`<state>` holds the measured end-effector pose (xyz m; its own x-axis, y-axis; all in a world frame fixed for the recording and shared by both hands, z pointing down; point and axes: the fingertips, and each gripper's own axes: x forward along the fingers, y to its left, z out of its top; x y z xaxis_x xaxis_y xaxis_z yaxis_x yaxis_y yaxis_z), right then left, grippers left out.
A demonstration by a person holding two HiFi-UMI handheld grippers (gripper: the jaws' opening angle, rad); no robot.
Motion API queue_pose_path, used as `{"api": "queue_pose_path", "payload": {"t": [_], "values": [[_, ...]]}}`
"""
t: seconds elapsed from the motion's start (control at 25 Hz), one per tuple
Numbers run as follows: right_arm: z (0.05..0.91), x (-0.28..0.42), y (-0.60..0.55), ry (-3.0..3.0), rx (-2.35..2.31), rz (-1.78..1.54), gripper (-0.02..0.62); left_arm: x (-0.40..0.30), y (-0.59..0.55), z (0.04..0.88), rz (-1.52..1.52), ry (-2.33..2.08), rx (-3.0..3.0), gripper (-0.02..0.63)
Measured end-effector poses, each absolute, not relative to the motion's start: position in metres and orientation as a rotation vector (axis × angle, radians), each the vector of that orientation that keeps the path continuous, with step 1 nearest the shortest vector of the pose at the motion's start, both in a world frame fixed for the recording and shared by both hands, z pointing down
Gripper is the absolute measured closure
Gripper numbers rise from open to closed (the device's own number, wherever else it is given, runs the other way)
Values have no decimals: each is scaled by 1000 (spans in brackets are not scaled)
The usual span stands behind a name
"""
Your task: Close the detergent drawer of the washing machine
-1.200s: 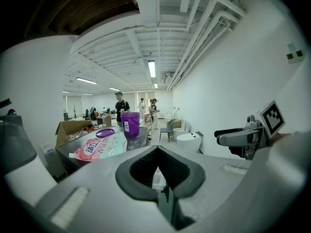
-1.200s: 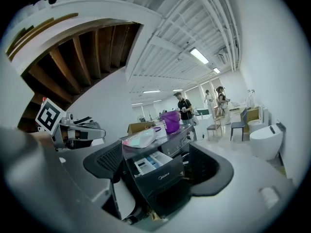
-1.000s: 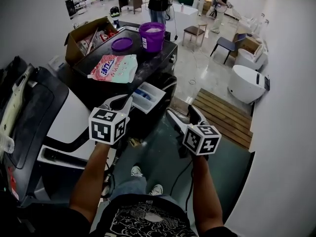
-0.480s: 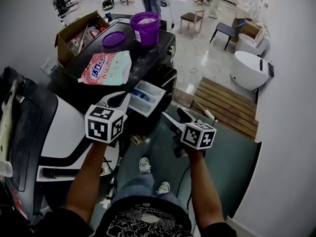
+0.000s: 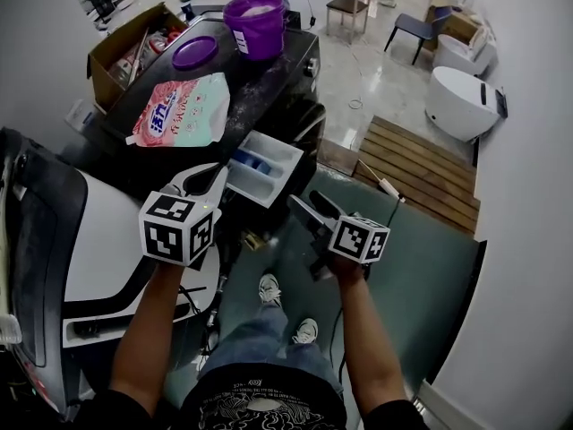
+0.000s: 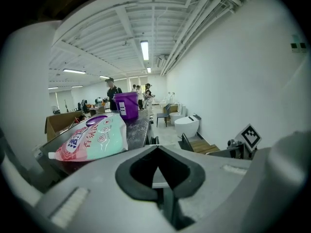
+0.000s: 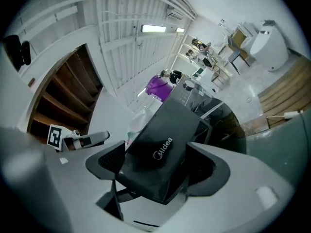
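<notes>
Only print I can read is "Midea", white on the black front panel of the detergent drawer (image 7: 163, 149), in the right gripper view. The detergent bag (image 5: 179, 110) lying flat on top of the washing machine (image 5: 269, 88) has big blue characters on pink, but I can't read them. The white label on the purple bucket (image 5: 255, 25) is too small to read.

Containers:
- The bucket stands upright at the far end of the machine's top with something pale inside.
- Its purple lid (image 5: 194, 52) lies flat just beside it, on the side toward the bag.
- The cardboard box (image 5: 112, 61) sits open at the machine's left side, full of mixed packets I can't identify.
- The drawer is a white tray with a blue insert in one compartment.

The drawer is pulled out of the top of the machine's front. Its long axis runs from the machine out toward me, with the black panel at the outer end.

Right tool (image 5: 312, 206): jaws wide apart and have just been closing a little. The Midea panel stands between them, and I don't see the pads pressing on it.

Left tool (image 6: 156, 148): jaws together, nothing in them. It is held just left of the drawer at the machine's front edge, pointing across the top toward the bag and bucket.
</notes>
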<state>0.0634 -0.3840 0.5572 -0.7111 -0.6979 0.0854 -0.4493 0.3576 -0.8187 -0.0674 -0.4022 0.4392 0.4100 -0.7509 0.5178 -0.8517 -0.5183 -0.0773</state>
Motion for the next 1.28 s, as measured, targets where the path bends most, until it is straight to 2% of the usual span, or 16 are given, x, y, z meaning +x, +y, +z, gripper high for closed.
{"api": "queue_pose_path", "payload": {"t": [0.28,0.64,1.28], "values": [[571,57,-394,2226,-890,-1356,225,-67,-399,446,739,-1411,2462,606],[572,45,-396,2051,-617,-1427,218,-71,-402,450,749,-1425,2453,606],[572,33,-413,1942,-593,-1477,235,-84,-411,441,719,-1474,2434,606]]}}
